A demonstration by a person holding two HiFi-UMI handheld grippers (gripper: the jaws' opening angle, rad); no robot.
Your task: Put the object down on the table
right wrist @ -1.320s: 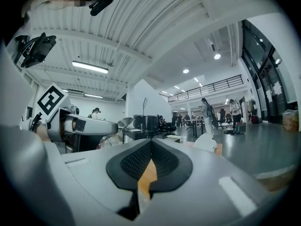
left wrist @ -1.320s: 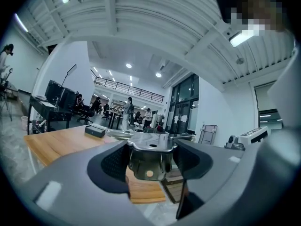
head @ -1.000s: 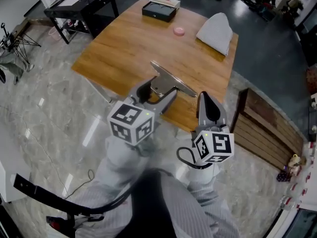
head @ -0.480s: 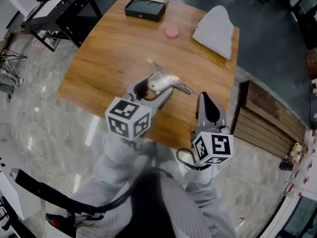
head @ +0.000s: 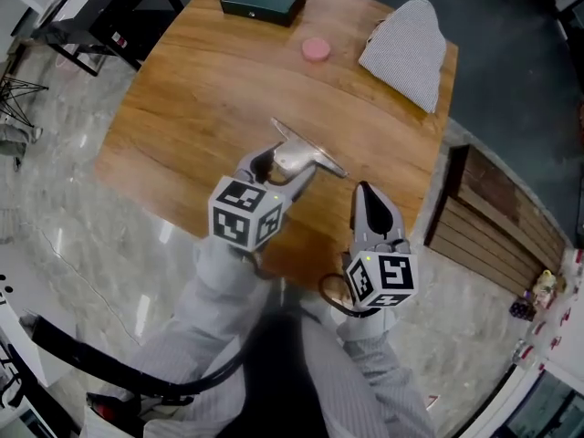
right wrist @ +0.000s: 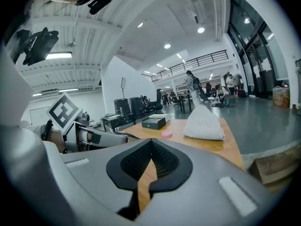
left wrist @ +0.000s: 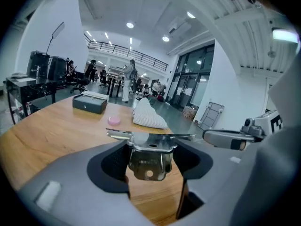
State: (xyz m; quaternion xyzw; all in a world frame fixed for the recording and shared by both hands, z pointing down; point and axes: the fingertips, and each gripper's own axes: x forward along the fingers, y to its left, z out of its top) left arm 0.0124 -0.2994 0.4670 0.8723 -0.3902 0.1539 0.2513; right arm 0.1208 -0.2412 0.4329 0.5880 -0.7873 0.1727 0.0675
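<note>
Between pads of left gripper (head: 279, 168): shiny metal bracket (left wrist: 149, 147), clenched by lower tab, flat bar on top. Bracket hangs over bare wood of surface (head: 201, 89), apparently clear of it. Right gripper (right wrist: 151, 161) closed, empty, beside left one near surface's near edge.

Step, by my reading: carry ending, put-down not yet done. Next move calls for lowering until bracket rests on wood, then opening.

Versus second ago: both grippers farther in over surface, grip unchanged.
</note>
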